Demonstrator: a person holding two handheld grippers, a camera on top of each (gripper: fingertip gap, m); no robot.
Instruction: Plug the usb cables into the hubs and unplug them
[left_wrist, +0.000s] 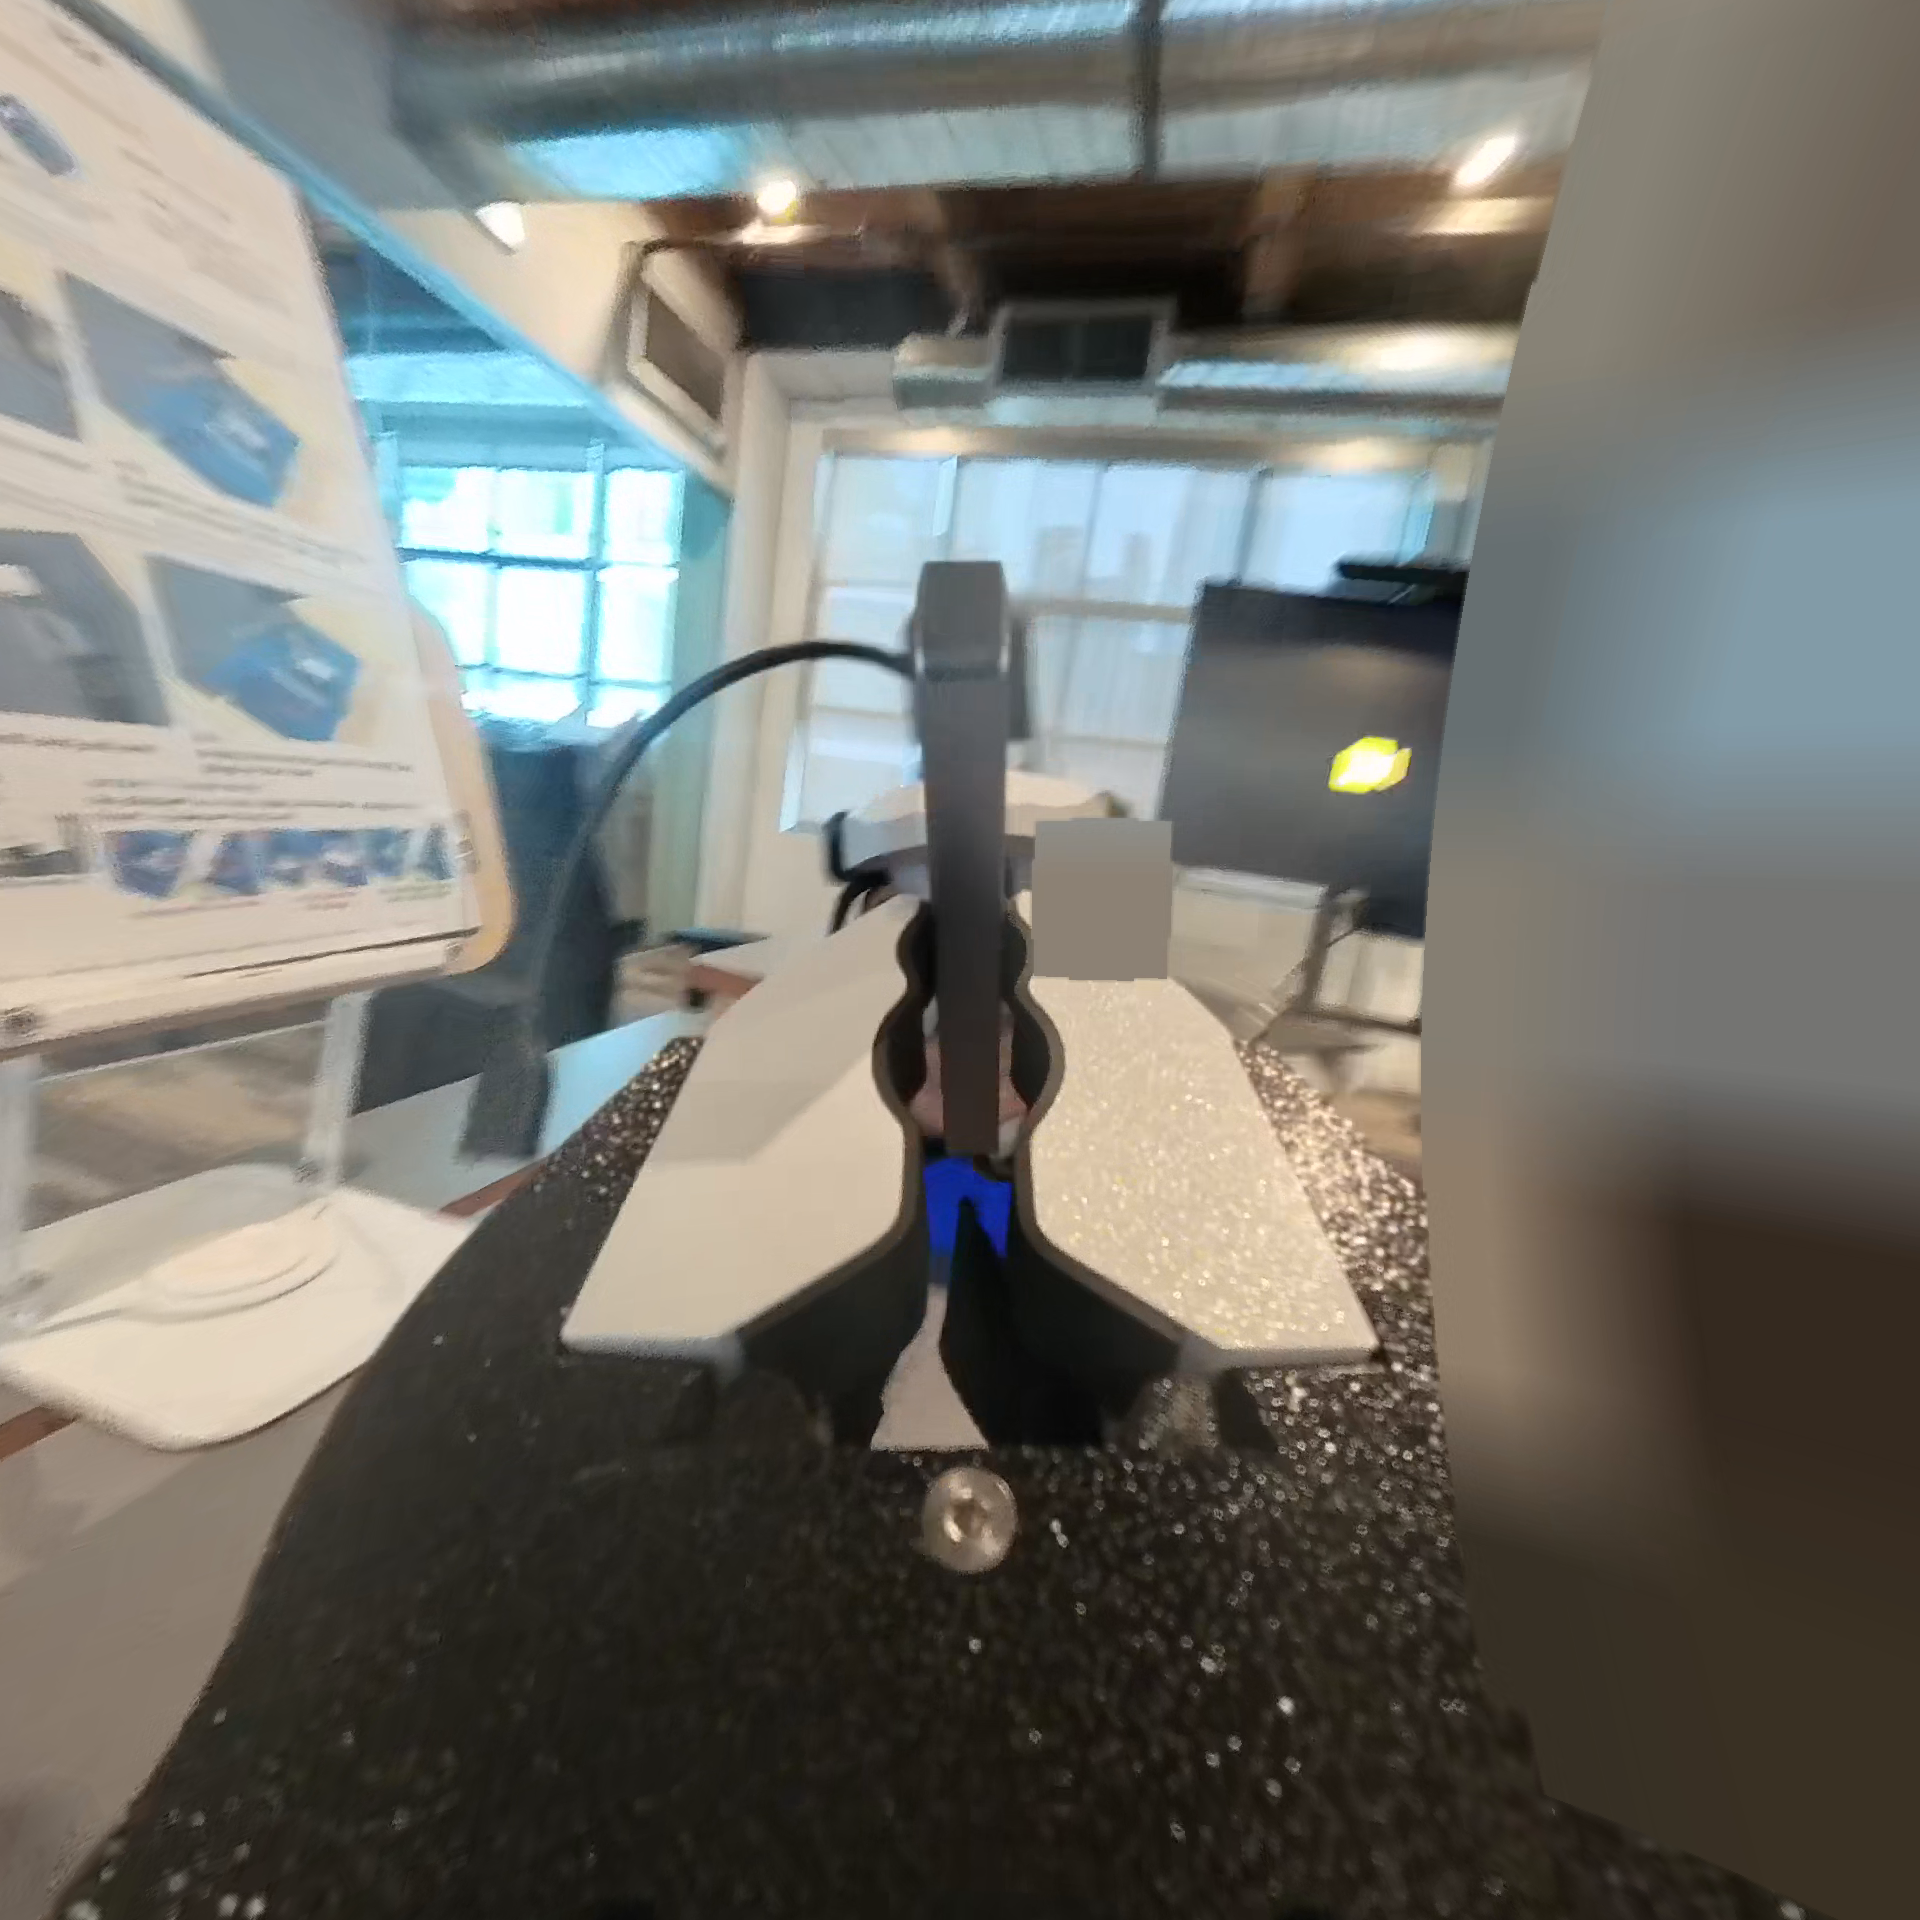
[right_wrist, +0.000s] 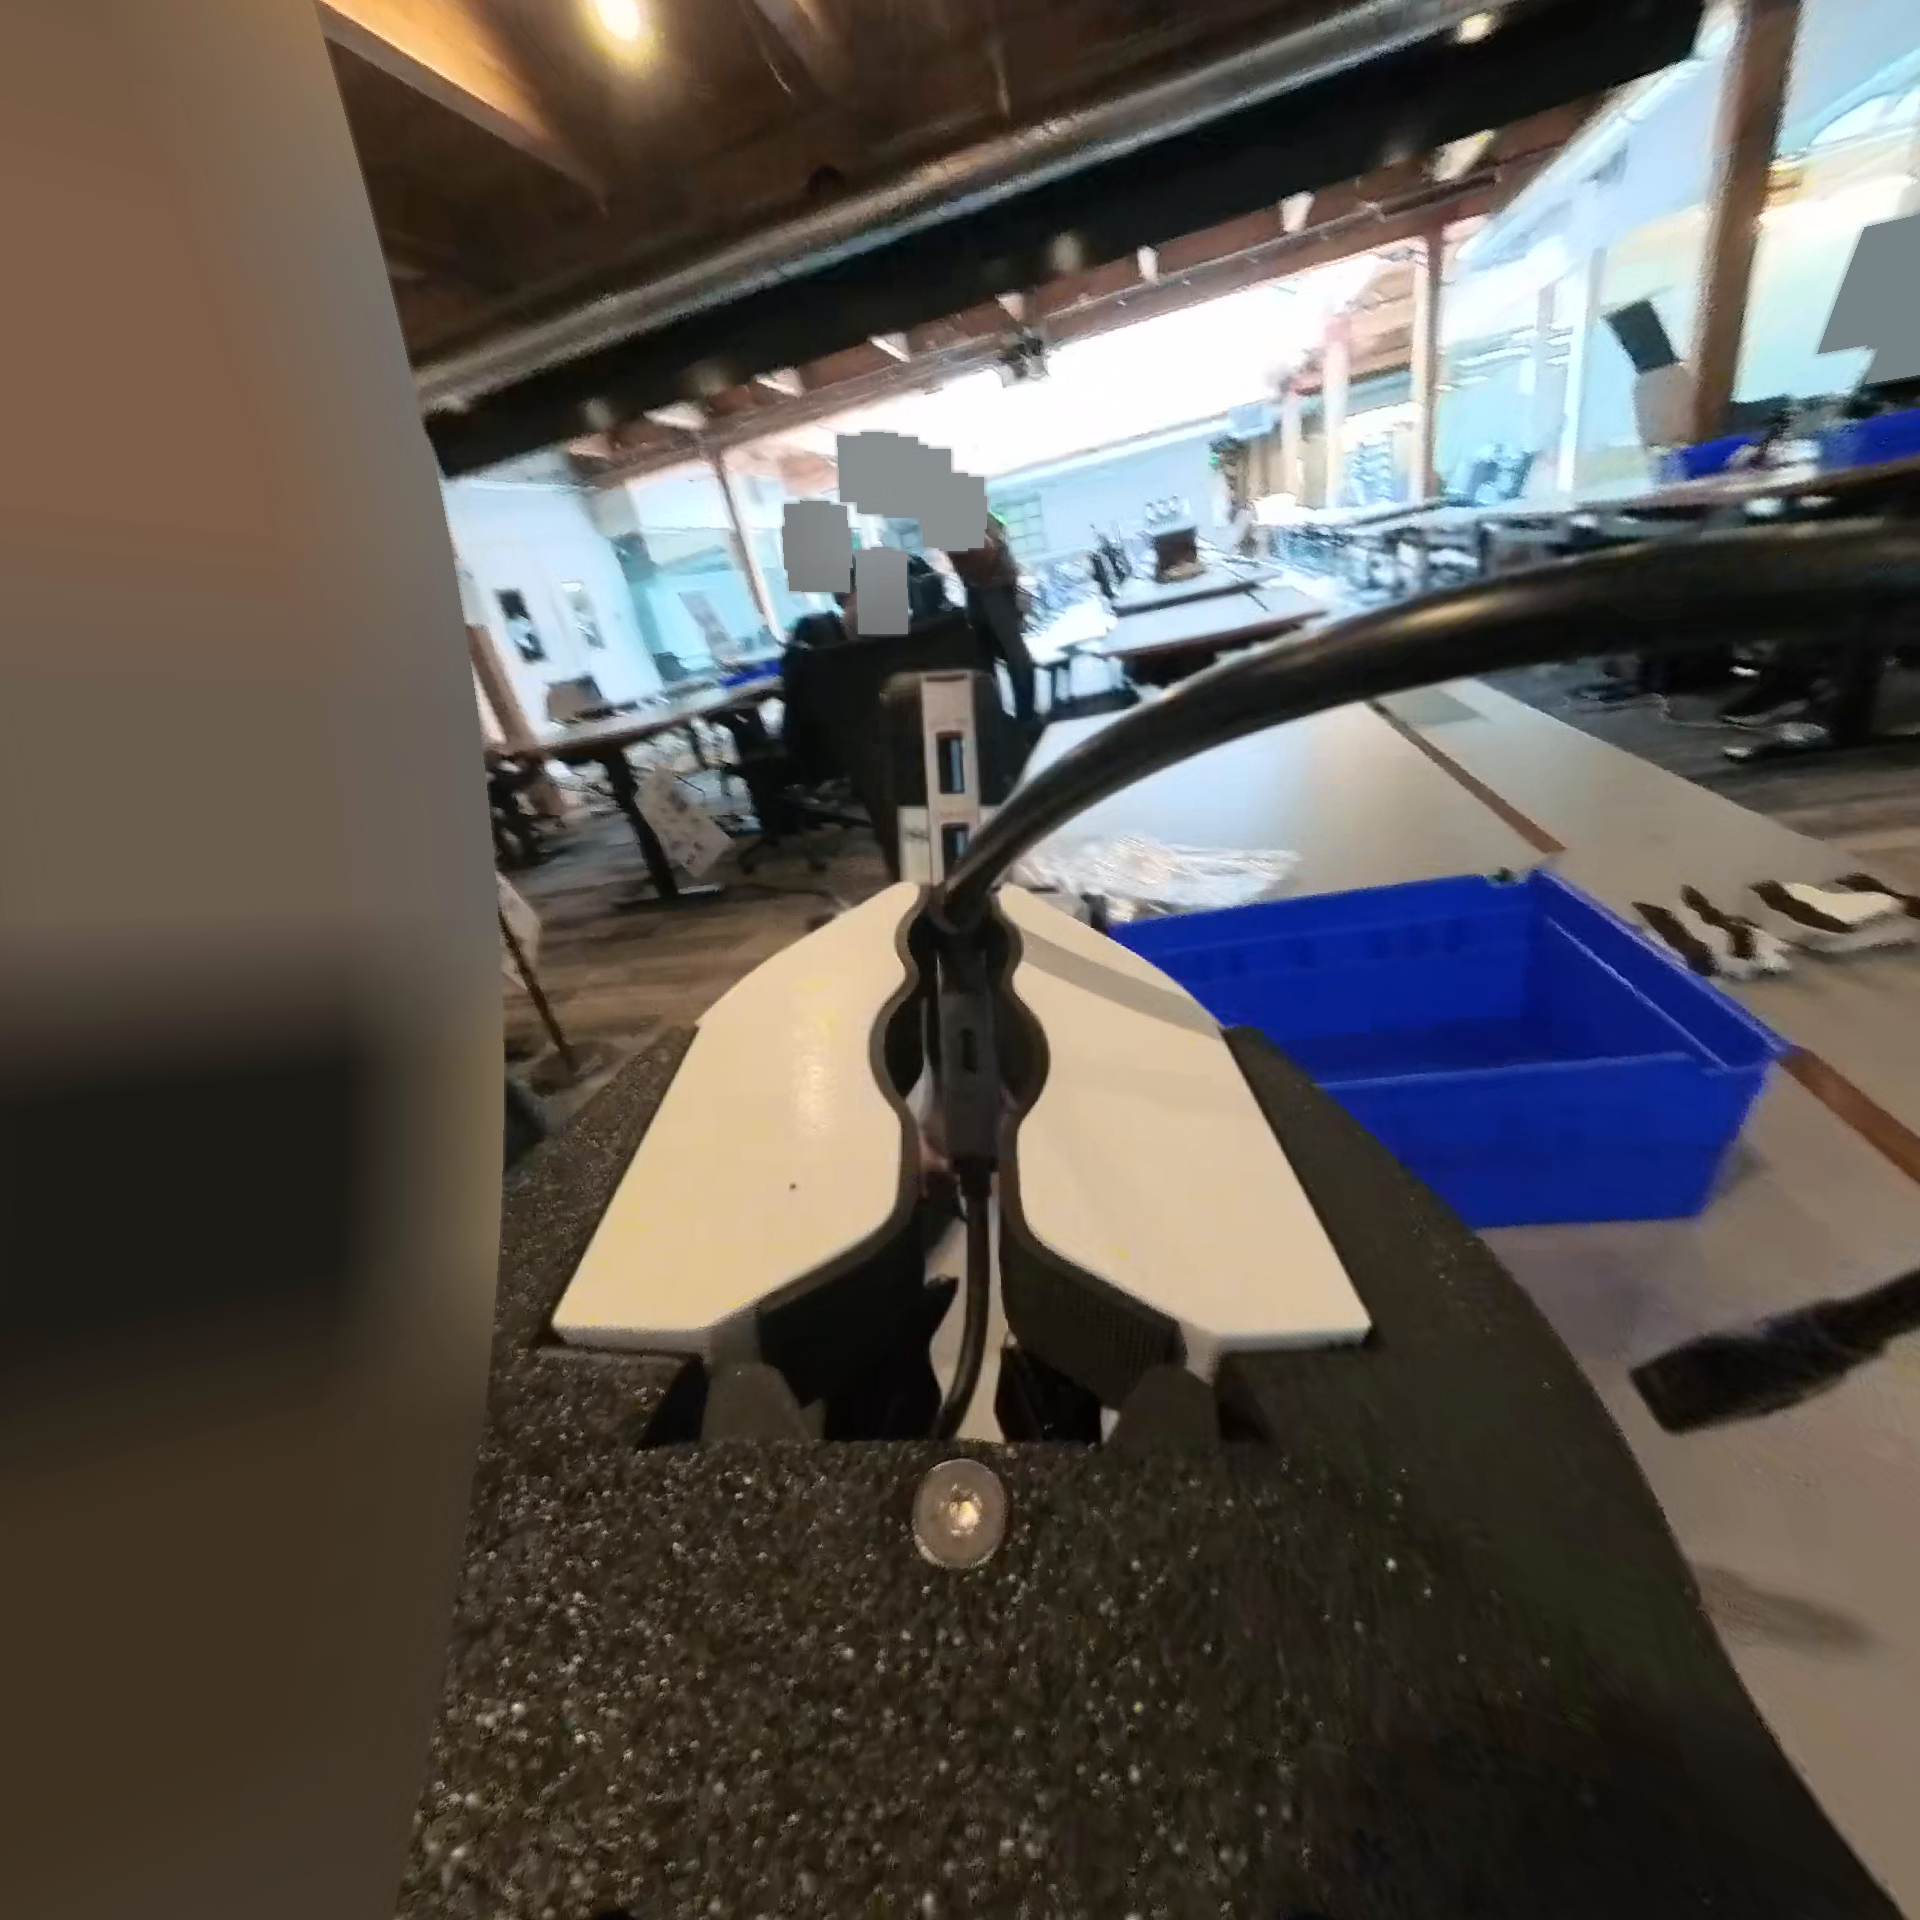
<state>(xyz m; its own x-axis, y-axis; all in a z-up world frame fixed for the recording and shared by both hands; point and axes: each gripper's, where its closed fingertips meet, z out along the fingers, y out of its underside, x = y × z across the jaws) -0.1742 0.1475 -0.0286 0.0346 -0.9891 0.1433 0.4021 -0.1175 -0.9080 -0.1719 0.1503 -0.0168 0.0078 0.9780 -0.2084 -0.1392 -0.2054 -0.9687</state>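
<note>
In the left wrist view my left gripper (left_wrist: 961, 925) is shut on a slim dark grey hub (left_wrist: 961, 831). The hub stands on edge between the white fingers (left_wrist: 769, 1091) and sticks out past the tips. A thin black cable (left_wrist: 675, 727) leaves its far end and curves down to the left. In the right wrist view my right gripper (right_wrist: 958, 914) is shut on the black plug (right_wrist: 966, 1049) of a usb cable (right_wrist: 1299, 665). That cable arcs up and away to the right. Just past the tips stands a hub face with ports (right_wrist: 951, 769); what holds it is hidden.
A blue plastic bin (right_wrist: 1455, 1039) sits on the grey table (right_wrist: 1299, 790) to the right. Black straps (right_wrist: 1766, 1361) lie near it. A clear stand with a printed sheet (left_wrist: 208, 520) is on the left. A broad blurred grey shape fills one side of each view.
</note>
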